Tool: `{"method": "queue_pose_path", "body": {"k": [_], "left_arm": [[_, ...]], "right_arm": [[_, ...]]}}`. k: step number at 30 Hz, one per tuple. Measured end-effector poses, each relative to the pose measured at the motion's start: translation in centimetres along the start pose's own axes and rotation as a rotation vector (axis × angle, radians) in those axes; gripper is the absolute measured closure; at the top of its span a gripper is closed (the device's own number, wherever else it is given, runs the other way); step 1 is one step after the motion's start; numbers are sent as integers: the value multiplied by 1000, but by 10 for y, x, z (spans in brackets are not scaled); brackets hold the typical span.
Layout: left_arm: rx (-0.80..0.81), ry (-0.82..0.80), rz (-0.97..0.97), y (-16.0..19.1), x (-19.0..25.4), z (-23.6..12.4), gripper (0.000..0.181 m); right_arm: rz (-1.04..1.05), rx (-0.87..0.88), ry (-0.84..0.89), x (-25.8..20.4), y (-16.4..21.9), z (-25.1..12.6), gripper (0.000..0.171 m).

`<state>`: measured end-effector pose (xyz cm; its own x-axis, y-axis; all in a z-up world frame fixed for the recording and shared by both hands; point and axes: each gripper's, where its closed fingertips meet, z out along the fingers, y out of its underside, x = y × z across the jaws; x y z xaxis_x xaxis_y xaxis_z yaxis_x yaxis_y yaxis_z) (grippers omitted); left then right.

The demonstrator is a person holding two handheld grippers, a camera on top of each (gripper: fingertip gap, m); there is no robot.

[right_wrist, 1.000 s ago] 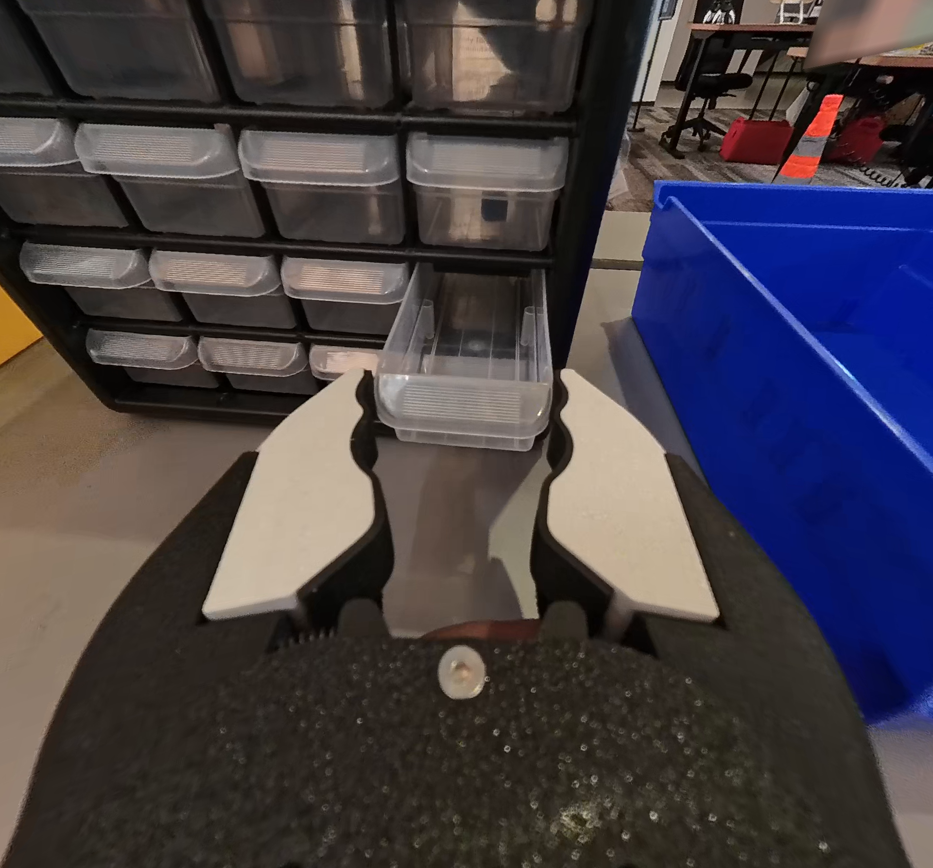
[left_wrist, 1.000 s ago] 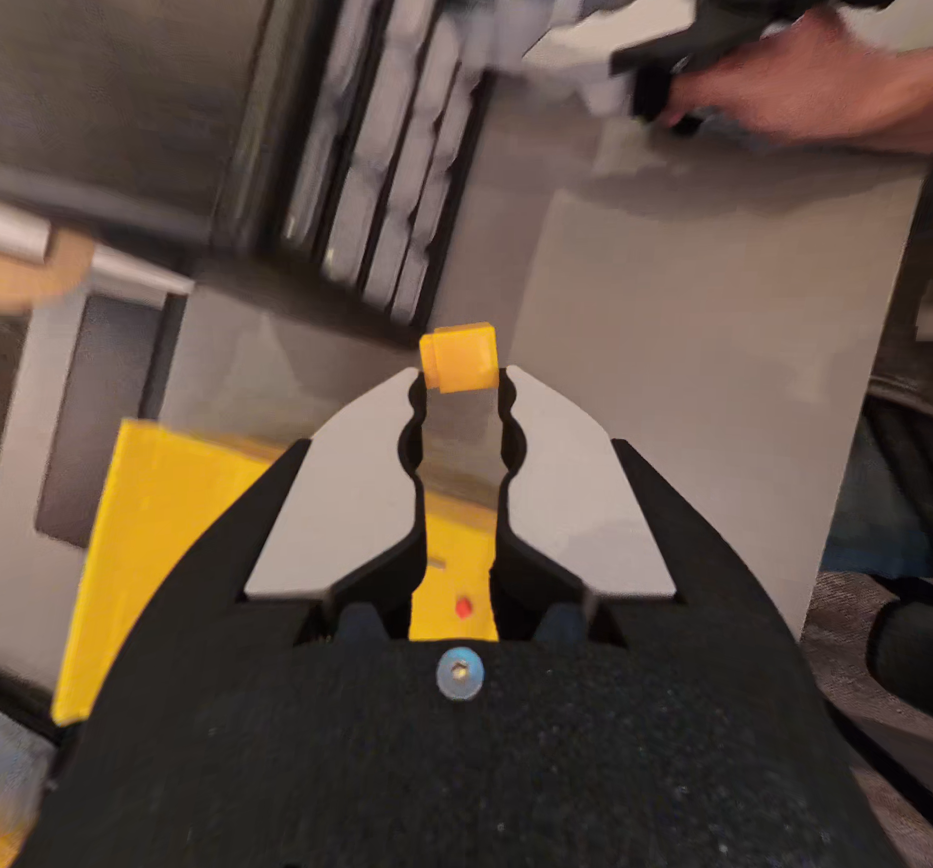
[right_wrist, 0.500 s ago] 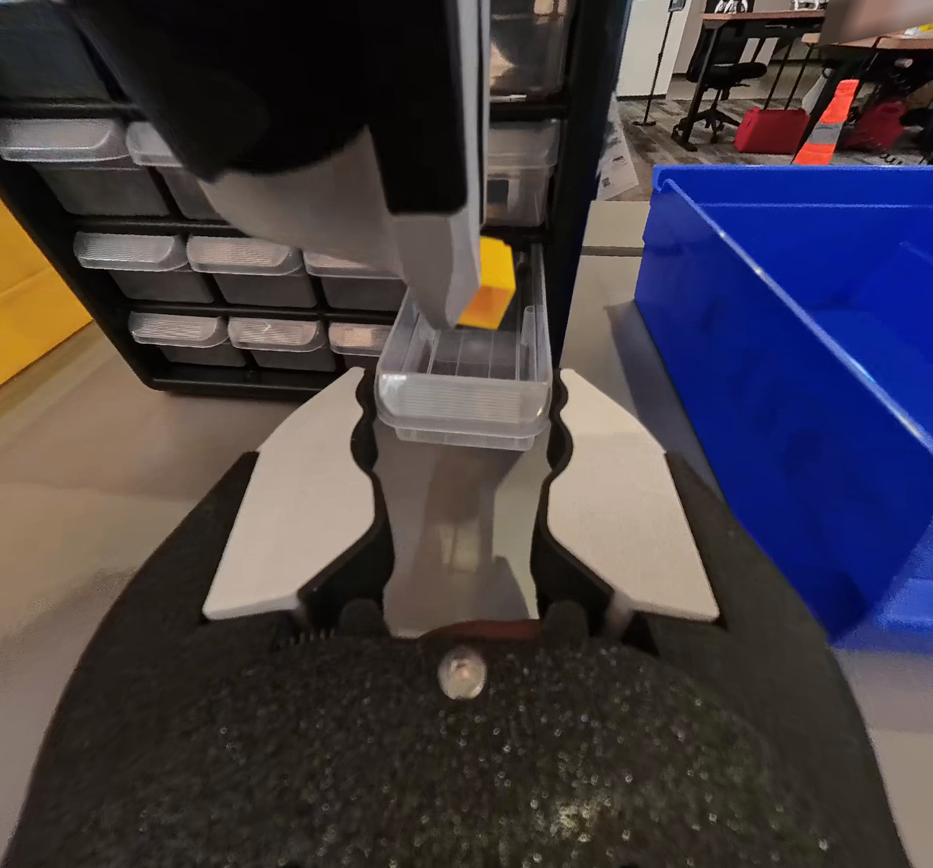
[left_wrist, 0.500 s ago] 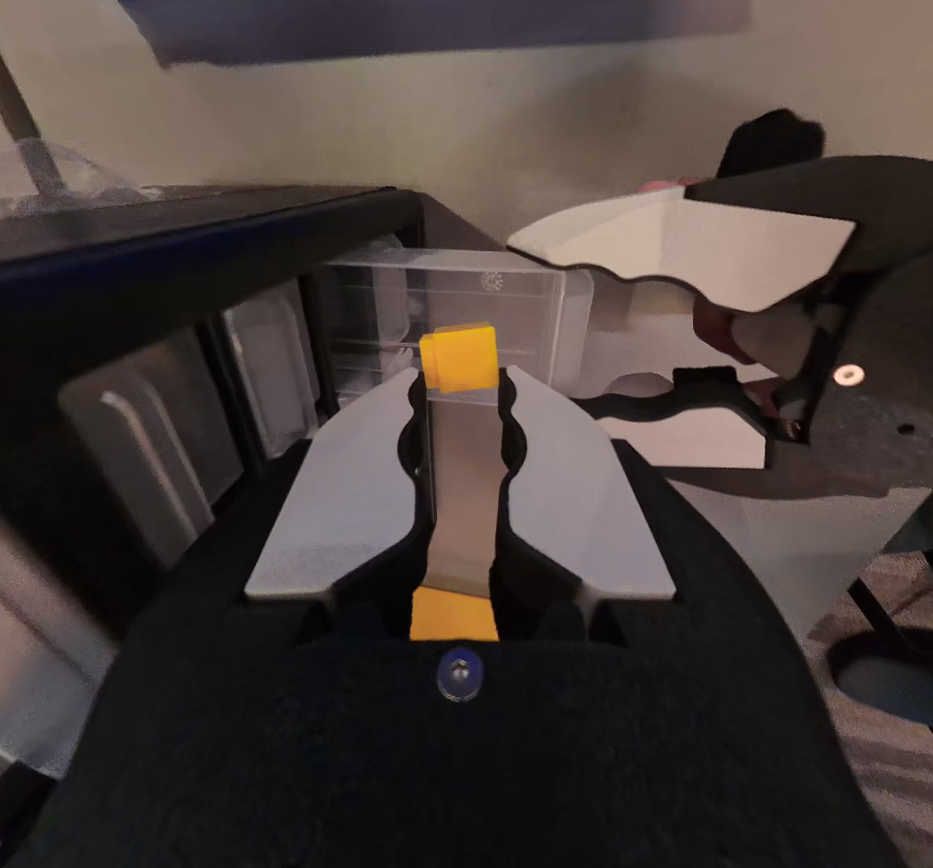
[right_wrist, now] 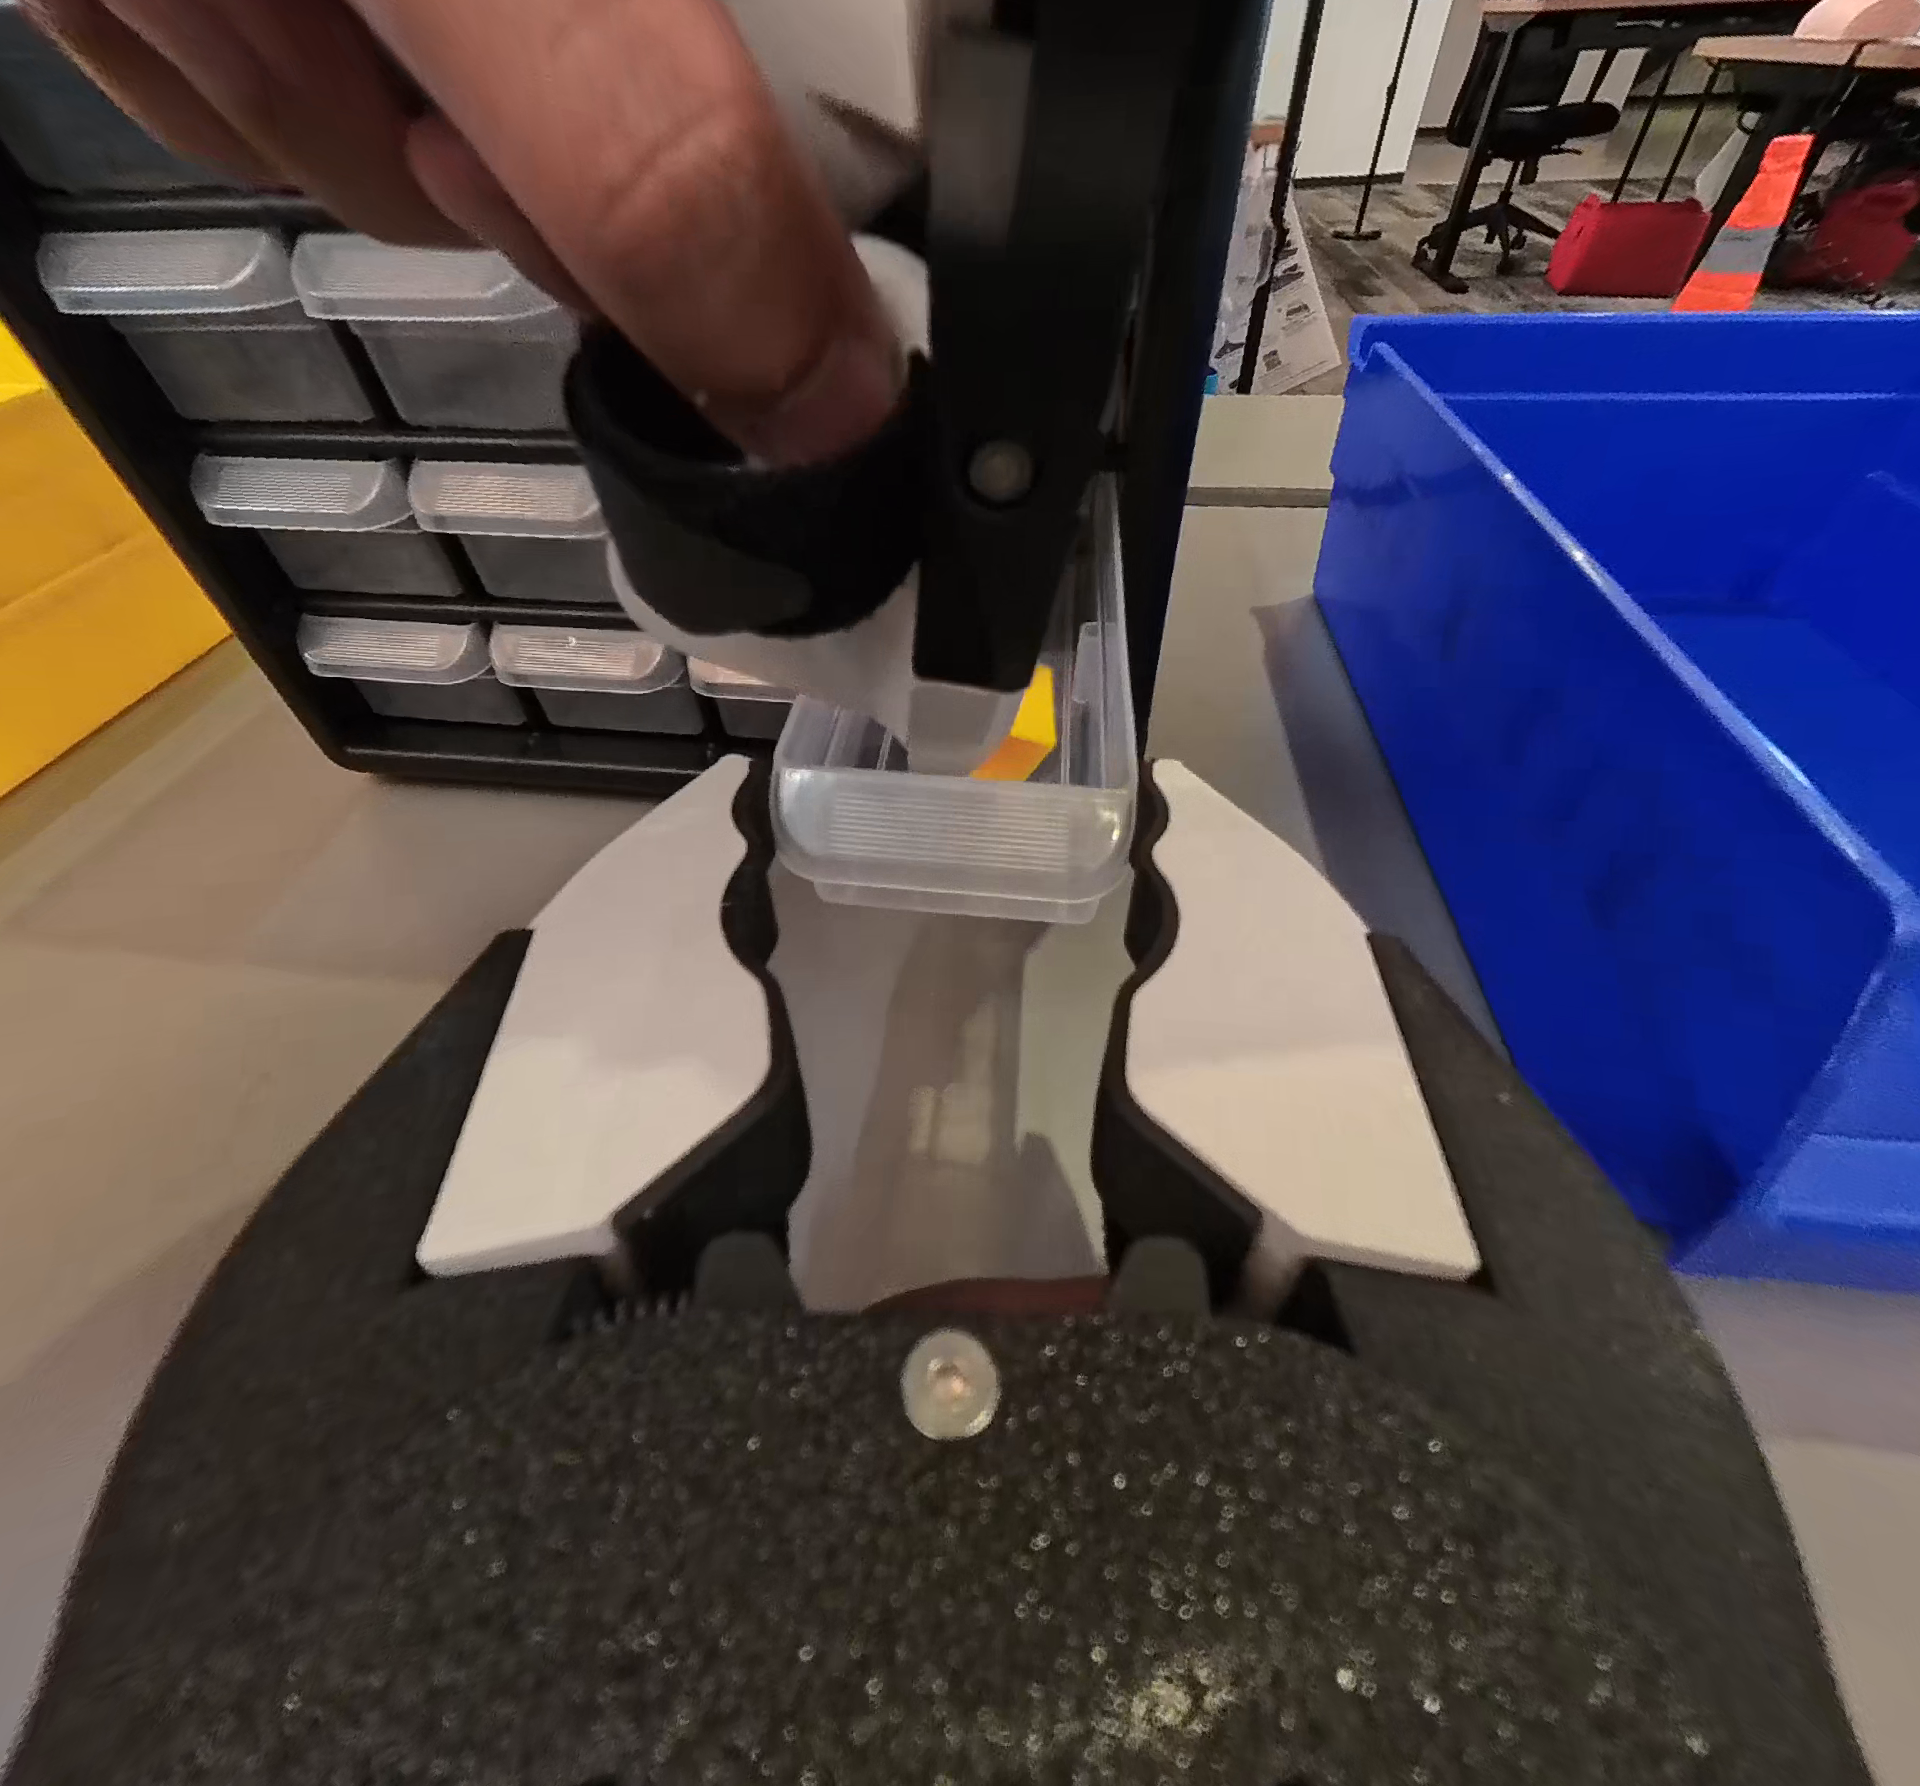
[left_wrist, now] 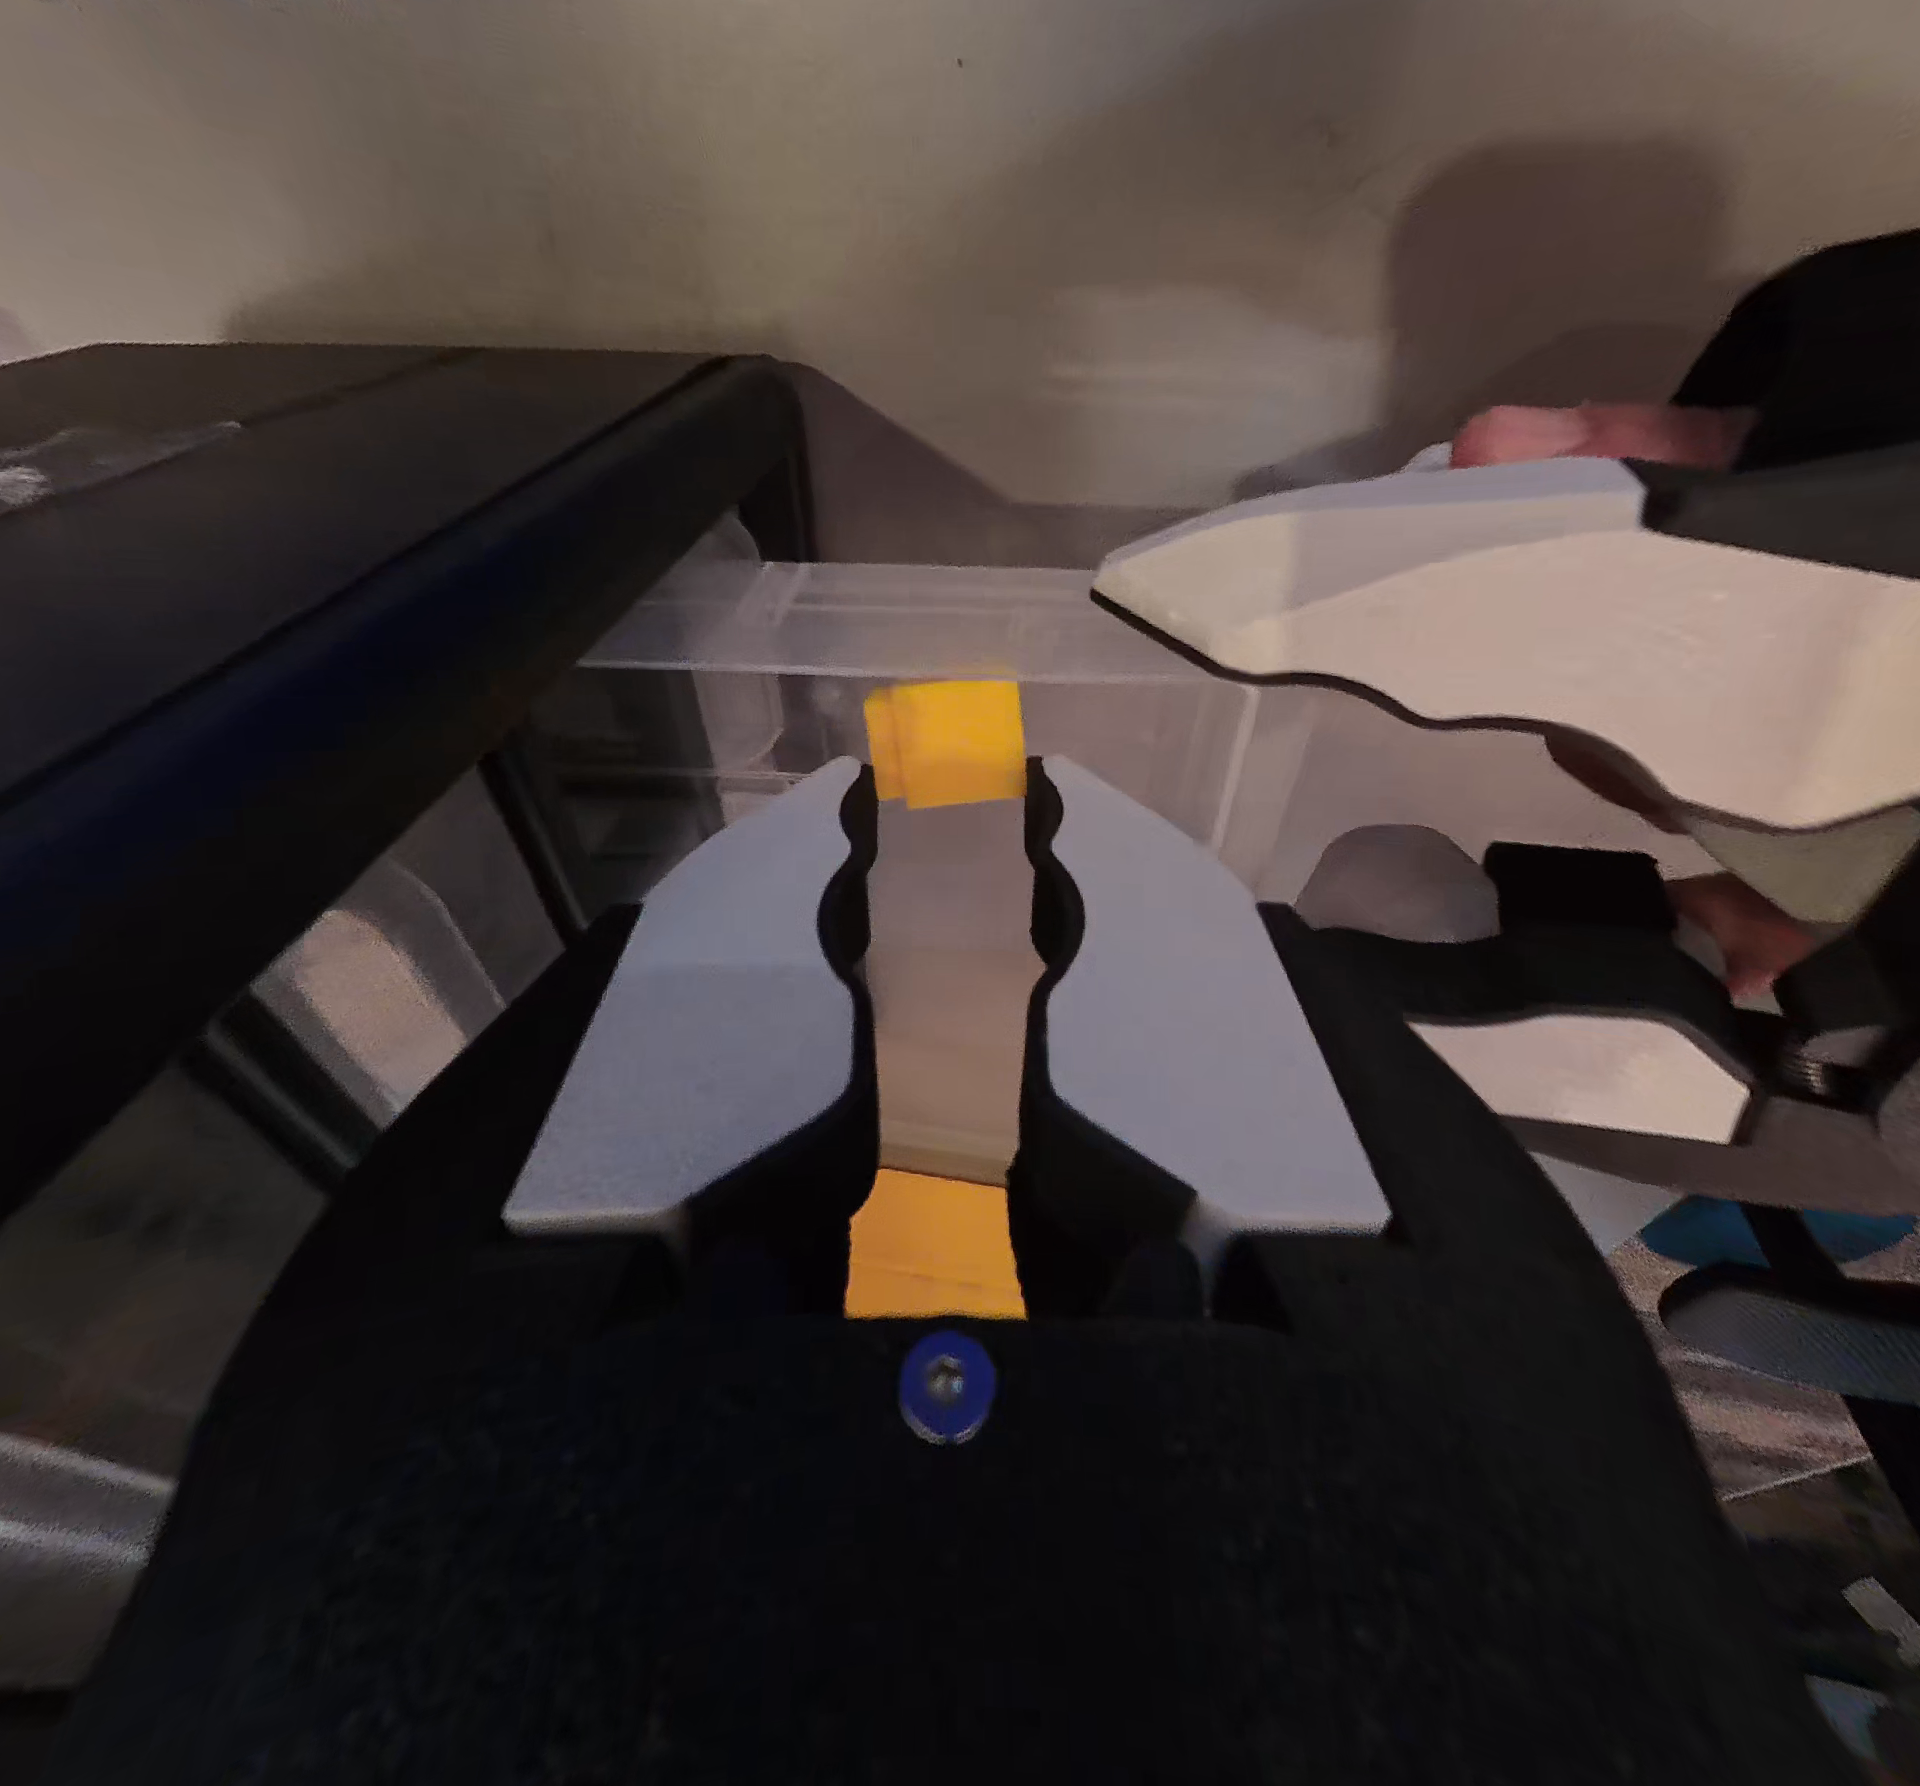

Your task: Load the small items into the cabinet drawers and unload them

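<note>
Block going into the open drawer

Left gripper (left_wrist: 948, 786) is pinching the yellow block (left_wrist: 945, 744) right over the clear drawer (right_wrist: 951, 827), ready to drop, while the right gripper (right_wrist: 951, 817) clamps the drawer front so it's held out from the cabinet (right_wrist: 260, 531), blue bin (right_wrist: 1621, 697) to the right.

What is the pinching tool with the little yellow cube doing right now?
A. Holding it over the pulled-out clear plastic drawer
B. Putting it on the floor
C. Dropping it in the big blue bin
A: the left gripper pinches the small yellow cube just above the pulled-out clear plastic drawer, whose front the right gripper holds.
</note>
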<state>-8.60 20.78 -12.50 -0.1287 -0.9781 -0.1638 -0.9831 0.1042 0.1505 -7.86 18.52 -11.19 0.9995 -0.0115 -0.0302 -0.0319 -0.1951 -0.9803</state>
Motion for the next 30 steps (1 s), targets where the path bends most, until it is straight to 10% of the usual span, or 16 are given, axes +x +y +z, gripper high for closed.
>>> {"method": "queue_pose_path", "body": {"k": [13,21,30], "left_arm": [[45,-49,-56,9,-8,-12,139],[766,-114,-516,71,5,-98,139],[1138,-110,-1112,170,123,1,145]], "right_arm": [[-12,-12,6,-1,1,1,105],[-1,-22,4,0,3,2,105],[-56,-61,18,4,-11,41,106]]}}
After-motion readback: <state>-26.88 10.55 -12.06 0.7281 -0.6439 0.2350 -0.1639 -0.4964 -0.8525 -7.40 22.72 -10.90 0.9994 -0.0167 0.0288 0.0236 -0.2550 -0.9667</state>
